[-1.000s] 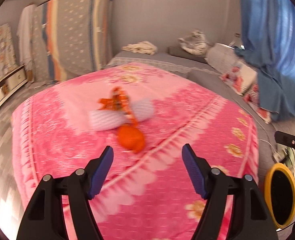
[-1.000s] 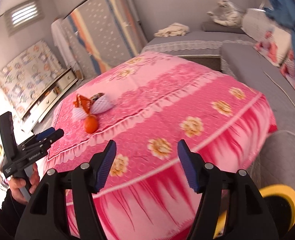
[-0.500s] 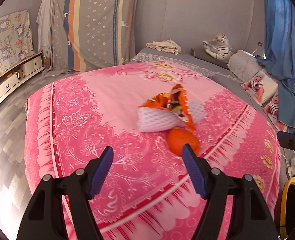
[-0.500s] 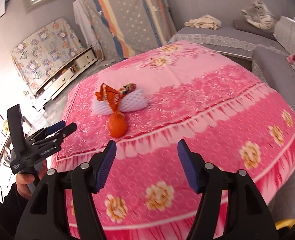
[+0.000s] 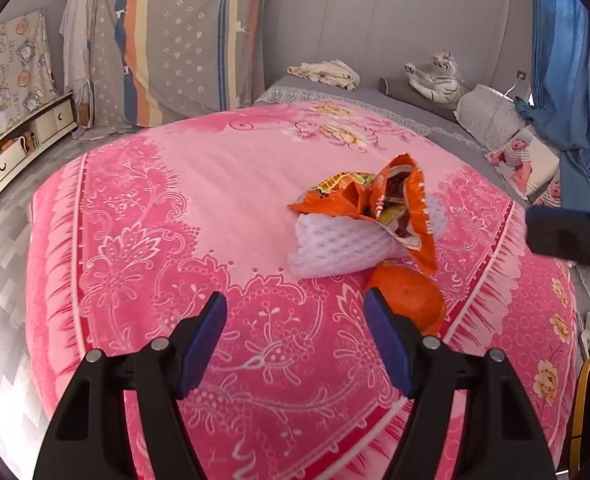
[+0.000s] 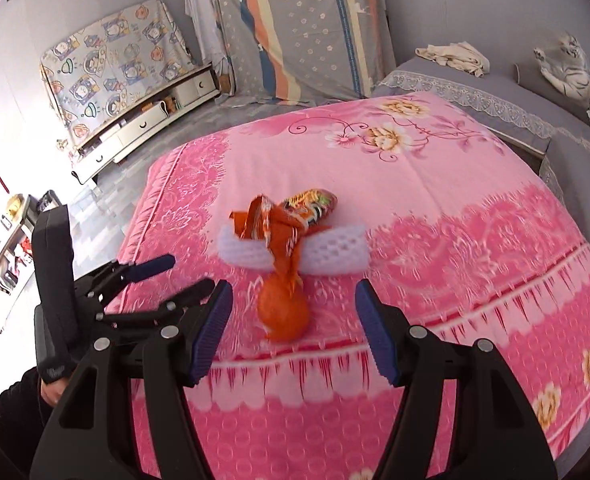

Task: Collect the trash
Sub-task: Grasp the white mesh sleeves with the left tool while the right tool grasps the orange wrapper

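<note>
An orange snack wrapper (image 5: 379, 200) lies on a white foam fruit net (image 5: 343, 246) on the pink flowered bedspread (image 5: 215, 184). An orange fruit peel or mandarin (image 5: 409, 300) sits just in front of them. My left gripper (image 5: 295, 340) is open and empty, low over the bedspread, with the pile to its upper right. My right gripper (image 6: 293, 320) is open and empty, with the orange fruit (image 6: 283, 314) between and beyond its fingers, and the wrapper (image 6: 287, 216) and net (image 6: 335, 248) behind. The left gripper also shows in the right wrist view (image 6: 151, 280).
A yellow-rimmed bin (image 5: 589, 400) stands on the floor at the right of the bed. A grey sofa (image 5: 415, 96) with a plush tiger (image 5: 435, 76) runs behind. A low white cabinet (image 6: 147, 120) stands at the left wall. Blue curtains (image 5: 567, 52) hang on the right.
Both grippers have moved closer to the trash pile, and the views have swung so the pile sits nearer. Both stay open and empty.
</note>
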